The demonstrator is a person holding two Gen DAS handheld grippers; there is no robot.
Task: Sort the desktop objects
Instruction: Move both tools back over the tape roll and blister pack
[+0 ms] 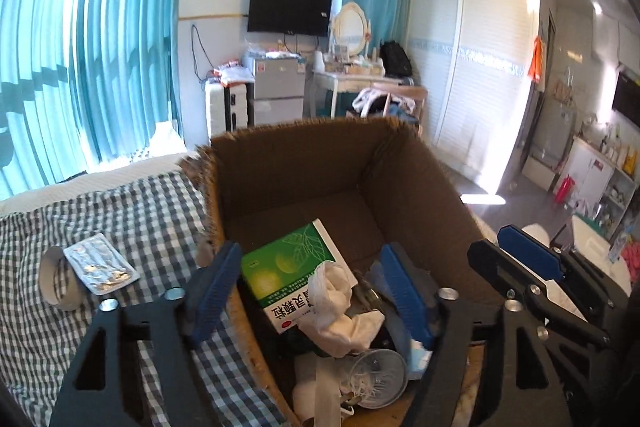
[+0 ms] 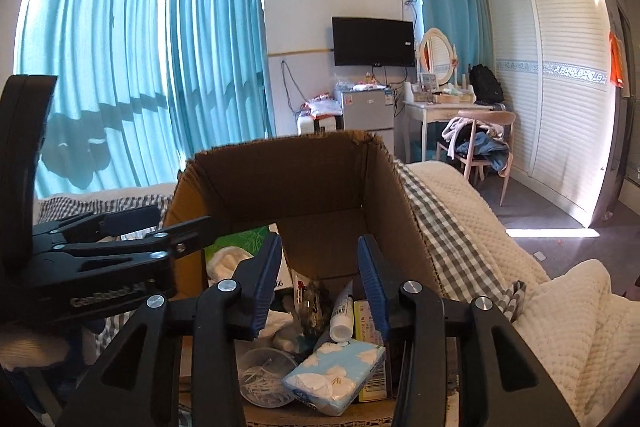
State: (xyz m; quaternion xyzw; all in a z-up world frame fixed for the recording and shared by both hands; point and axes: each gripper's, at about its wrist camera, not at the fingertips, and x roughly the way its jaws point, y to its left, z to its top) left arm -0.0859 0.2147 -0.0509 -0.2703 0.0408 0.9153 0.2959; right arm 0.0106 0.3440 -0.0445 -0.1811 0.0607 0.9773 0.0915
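Box [image 1: 320, 163] of brown cardboard stands open on a bed [image 1: 132, 211] covered with a checked sheet, and both hand-held grippers hang over its near end. Left hand-held gripper [image 1: 308, 287] is released, its 2 blue pads wide apart with nothing between them; below lie a green medicine carton [image 1: 288, 263], a crumpled white tissue [image 1: 340, 311] and a clear round tub [image 1: 378, 375]. Right hand-held gripper [image 2: 320, 287] is also released, jaws parted less widely, gripping nothing. Under it in the box sit a white tube [image 2: 343, 315], a blue tissue pack [image 2: 336, 371] and the tub [image 2: 264, 375], which holds thin white sticks. Outside the box, on the sheet to its left, a silver blister pack [image 1: 100, 267] rests on a white roll [image 1: 58, 279]. In the right view the left hand-held gripper [image 2: 132, 227] shows at the left side, reaching toward the box's left wall
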